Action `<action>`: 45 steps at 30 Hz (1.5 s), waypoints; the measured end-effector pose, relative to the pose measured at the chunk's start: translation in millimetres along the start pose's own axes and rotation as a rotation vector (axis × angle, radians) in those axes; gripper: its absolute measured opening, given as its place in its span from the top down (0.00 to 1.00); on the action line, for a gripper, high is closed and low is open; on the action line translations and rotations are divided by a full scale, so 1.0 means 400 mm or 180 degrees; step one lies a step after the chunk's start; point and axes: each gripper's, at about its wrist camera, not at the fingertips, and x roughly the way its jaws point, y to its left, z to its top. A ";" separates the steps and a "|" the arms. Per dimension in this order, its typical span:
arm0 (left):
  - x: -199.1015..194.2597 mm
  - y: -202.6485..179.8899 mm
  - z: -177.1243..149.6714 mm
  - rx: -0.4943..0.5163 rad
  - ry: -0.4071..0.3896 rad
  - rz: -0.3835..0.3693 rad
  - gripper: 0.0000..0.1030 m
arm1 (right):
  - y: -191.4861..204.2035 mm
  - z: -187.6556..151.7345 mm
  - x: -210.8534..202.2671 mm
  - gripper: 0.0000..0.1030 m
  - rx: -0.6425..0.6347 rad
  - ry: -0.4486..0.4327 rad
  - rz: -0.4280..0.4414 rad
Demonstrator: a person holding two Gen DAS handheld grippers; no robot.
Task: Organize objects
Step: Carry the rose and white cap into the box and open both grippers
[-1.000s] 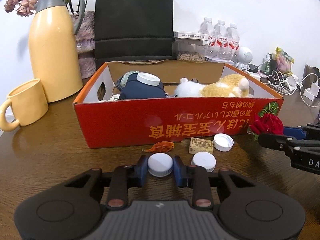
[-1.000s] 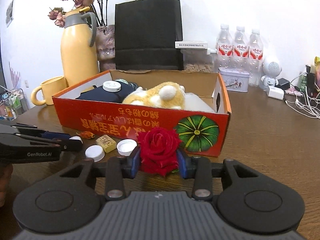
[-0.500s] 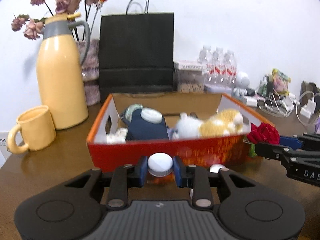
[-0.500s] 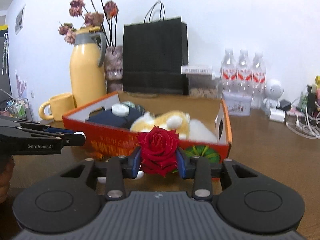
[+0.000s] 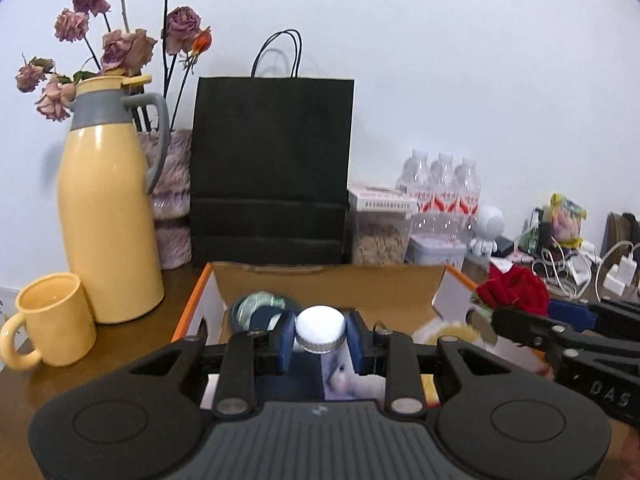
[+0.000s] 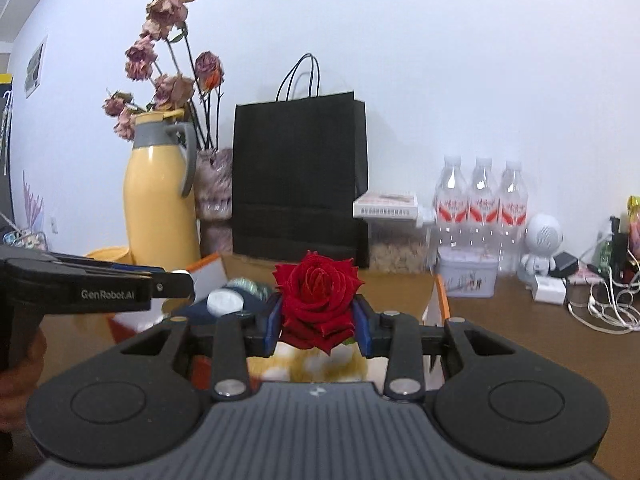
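White cap (image 5: 320, 327) is pinched between the blue pads of the left gripper (image 5: 320, 338) and held above the open cardboard box (image 5: 328, 276), over a navy item inside it. At far left a yellow mug (image 5: 52, 320) is stood beside a yellow thermos (image 5: 106, 216); a black paper bag (image 5: 272, 188) is placed behind the box. The marking "GenRobot.AI" is read on the left gripper body (image 6: 108, 294) in the right wrist view. The red rose (image 6: 318, 298) is clamped by the right gripper (image 6: 318, 320) above the box, over what appears to be a blurred plush toy (image 6: 320, 364). "DAS" is read on the right gripper body (image 5: 608, 388). Three water bottles (image 6: 484, 200) carry red labels, illegible.
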 end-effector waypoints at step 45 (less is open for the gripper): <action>0.208 0.021 0.051 0.0003 -0.0021 0.0364 0.00 | -0.036 0.014 0.241 0.00 0.0030 0.0451 -0.0134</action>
